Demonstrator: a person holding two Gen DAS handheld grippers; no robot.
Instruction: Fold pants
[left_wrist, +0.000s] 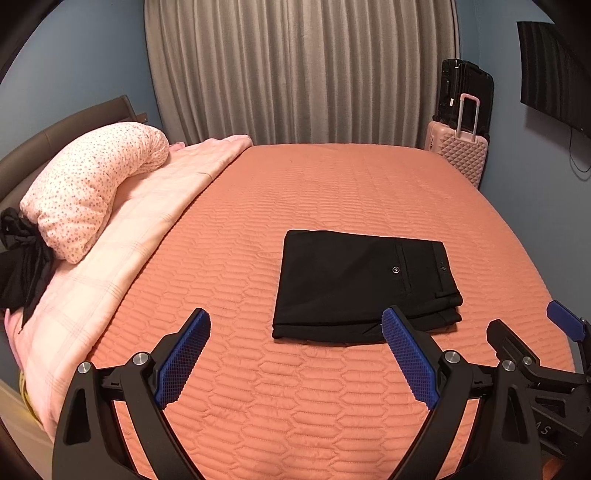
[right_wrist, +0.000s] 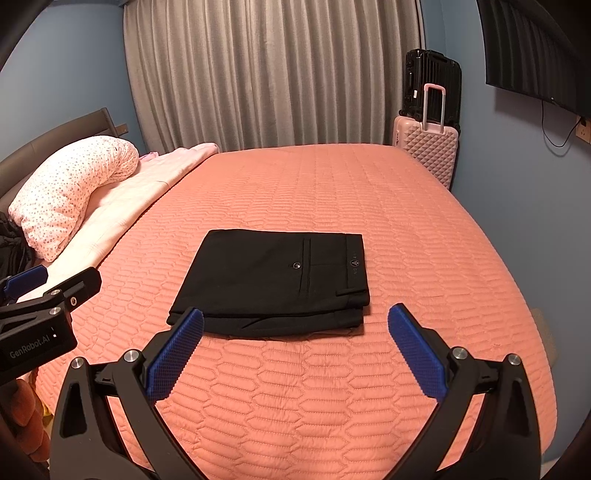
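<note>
— The pants (right_wrist: 273, 280) look like matt black woven cloth, smooth.
— And the bed (right_wrist: 332, 192) cover is quilted, stitched cloth; the pink suitcase (right_wrist: 430, 151) is hard, faceted plastic, the curtain (right_wrist: 273, 74) soft pleated fabric.

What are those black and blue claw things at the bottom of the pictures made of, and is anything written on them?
Each gripper, left and right, is a black frame with triangular cut-outs and silver round bolts. Its two fingers carry blue pads with a fine grid texture. White lettering on the left one's body reads GenRobot.AI. No cables, hands or sleeves show.
</note>
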